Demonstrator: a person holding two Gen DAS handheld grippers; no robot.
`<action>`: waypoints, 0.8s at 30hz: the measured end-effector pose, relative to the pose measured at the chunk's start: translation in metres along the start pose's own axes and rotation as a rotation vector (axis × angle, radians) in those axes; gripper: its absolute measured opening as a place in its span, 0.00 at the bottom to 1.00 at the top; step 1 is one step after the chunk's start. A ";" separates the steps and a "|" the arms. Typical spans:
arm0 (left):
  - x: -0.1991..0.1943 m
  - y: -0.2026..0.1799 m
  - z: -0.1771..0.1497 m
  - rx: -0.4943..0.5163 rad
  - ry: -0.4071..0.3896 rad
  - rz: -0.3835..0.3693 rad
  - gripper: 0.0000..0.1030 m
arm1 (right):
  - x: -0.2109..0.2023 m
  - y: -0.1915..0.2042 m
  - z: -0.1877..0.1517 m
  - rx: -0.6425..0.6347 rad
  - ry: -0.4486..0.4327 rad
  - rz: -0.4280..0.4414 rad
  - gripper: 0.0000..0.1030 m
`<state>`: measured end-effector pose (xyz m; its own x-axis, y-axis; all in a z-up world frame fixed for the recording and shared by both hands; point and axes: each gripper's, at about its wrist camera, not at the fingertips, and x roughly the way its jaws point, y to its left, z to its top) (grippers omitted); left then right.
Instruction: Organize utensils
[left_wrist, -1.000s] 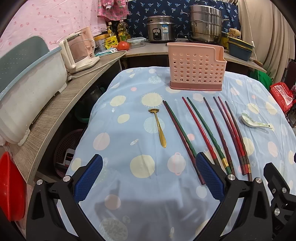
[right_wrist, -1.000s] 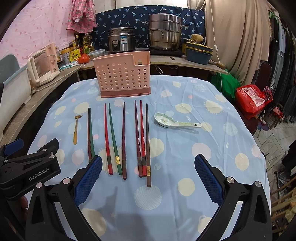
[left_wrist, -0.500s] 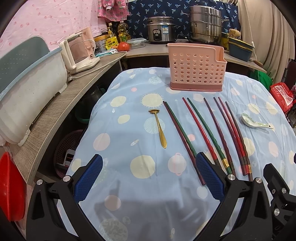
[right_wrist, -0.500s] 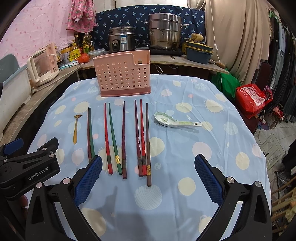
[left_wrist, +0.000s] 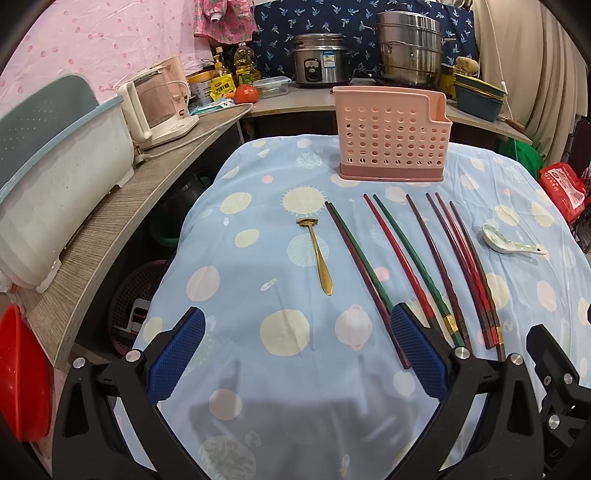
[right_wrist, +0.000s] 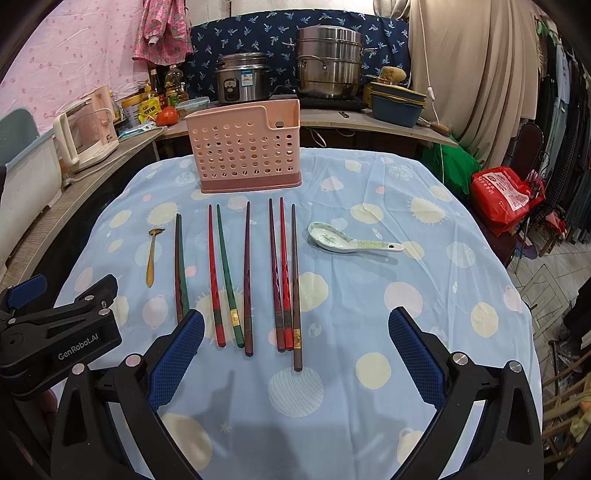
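A pink perforated utensil holder (left_wrist: 391, 140) (right_wrist: 245, 147) stands upright at the table's far side. Several red, green and brown chopsticks (left_wrist: 417, 266) (right_wrist: 247, 273) lie side by side in front of it. A small gold spoon (left_wrist: 319, 254) (right_wrist: 151, 258) lies to their left. A white ceramic spoon (left_wrist: 508, 242) (right_wrist: 347, 242) lies to their right. My left gripper (left_wrist: 295, 350) is open and empty, near the table's front edge, behind the gold spoon. My right gripper (right_wrist: 295, 354) is open and empty, behind the chopstick ends.
The table has a blue dotted cloth (right_wrist: 369, 295). A wooden counter (left_wrist: 110, 221) with a kettle (left_wrist: 159, 107) and white tub (left_wrist: 55, 177) runs along the left. Pots (right_wrist: 328, 66) stand on the back counter. A red bag (right_wrist: 506, 192) sits at right.
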<state>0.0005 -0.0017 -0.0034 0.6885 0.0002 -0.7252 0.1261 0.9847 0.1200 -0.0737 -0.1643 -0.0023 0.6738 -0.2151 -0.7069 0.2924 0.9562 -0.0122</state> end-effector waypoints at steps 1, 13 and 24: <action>0.000 0.000 0.000 0.000 0.000 -0.001 0.93 | 0.000 0.000 0.000 0.000 -0.001 0.000 0.94; 0.000 -0.001 0.000 0.004 -0.003 0.005 0.93 | 0.000 0.000 0.000 0.000 -0.001 0.001 0.94; -0.001 -0.003 0.000 0.002 -0.003 0.006 0.93 | 0.001 0.001 0.000 -0.001 0.000 0.001 0.94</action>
<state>-0.0004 -0.0044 -0.0035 0.6911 0.0053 -0.7228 0.1238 0.9843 0.1256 -0.0730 -0.1635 -0.0028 0.6741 -0.2143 -0.7068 0.2912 0.9566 -0.0122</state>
